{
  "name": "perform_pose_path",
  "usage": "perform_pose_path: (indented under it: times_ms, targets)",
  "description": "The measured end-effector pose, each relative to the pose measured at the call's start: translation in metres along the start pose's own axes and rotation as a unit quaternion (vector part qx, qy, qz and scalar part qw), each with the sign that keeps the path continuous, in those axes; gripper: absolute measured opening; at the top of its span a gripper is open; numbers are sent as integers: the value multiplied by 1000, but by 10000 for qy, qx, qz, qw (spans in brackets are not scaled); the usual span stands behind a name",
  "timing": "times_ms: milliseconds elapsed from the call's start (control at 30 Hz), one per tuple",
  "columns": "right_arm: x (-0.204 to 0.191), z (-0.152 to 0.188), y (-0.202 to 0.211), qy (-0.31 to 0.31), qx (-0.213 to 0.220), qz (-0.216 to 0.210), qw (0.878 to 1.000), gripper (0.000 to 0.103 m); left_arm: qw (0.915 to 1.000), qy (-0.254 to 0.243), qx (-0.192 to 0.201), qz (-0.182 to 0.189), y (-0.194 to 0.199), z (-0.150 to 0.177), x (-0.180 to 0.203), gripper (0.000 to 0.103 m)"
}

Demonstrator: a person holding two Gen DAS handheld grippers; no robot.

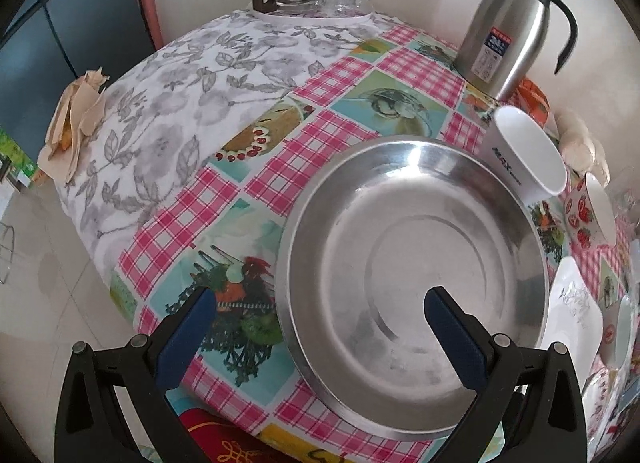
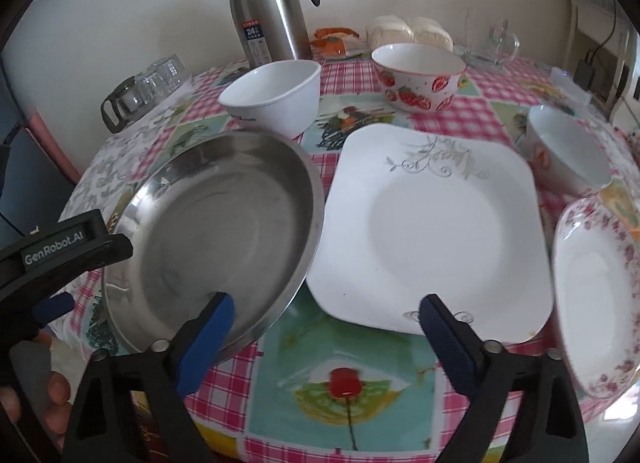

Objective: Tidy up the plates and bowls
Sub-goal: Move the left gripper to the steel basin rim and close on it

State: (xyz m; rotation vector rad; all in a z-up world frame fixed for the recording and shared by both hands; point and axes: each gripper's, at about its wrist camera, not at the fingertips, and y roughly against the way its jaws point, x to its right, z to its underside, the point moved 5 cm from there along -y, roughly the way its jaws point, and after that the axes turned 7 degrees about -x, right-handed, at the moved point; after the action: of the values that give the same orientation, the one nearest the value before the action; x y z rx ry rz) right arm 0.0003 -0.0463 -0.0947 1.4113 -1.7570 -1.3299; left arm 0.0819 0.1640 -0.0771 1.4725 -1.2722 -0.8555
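Checked oilcloth in pink squares covers the table (image 2: pixel 360 395) we work over, set against a pale wall. We take the steel plate (image 2: pixel 224 231) as our landmark. Our left gripper (image 1: pixel 320 303) hangs above its near rim with fingers spread wide, one finger outside the rim and the other over the plate's floor, pinching nothing. Our right gripper (image 2: pixel 326 313) is also spread and empty; its left finger overlaps the steel plate's near edge, its right finger sits over the near edge of the white square plate (image 2: pixel 432 231), which lies just right of the steel plate, their rims close or touching. So the right hand looks the nearer to the square plate, the left to the steel one. Behind the steel plate stands a white bowl (image 2: pixel 272 99), nearly against its far rim; further right a strawberry bowl (image 2: pixel 418 77), and a floral plate (image 2: pixel 600 303) at the far right. A thermos (image 2: pixel 268 7) stands behind, clear of any lift.
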Motion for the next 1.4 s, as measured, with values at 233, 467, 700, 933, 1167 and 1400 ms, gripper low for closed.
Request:
perform_pose_path:
  times_ms: [233,467,700,933,1167,1400]
  targets:
    - [0,1,-2,-212,-14,-169,9996,72,9998,133,25,142,-9,-5,-10,103]
    - [-10,3,3,-184,-46,-548,9983,64,9985,263,-137,454,-17,-6,-11,103]
    - [-15,4,3,-129,-59,-640,9978,47,9984,390,-317,264,-26,-6,-22,103]
    - [-18,8,1,-104,-201,-742,9970,39,9973,493,-433,341,-31,-6,-27,93]
    - [-16,7,-12,-196,-402,-794,9958,36,9957,533,-565,508,-36,-3,-28,76]
    - [-17,3,-29,-179,-465,-820,9954,31,9966,394,-573,437,-41,-5,-25,64]
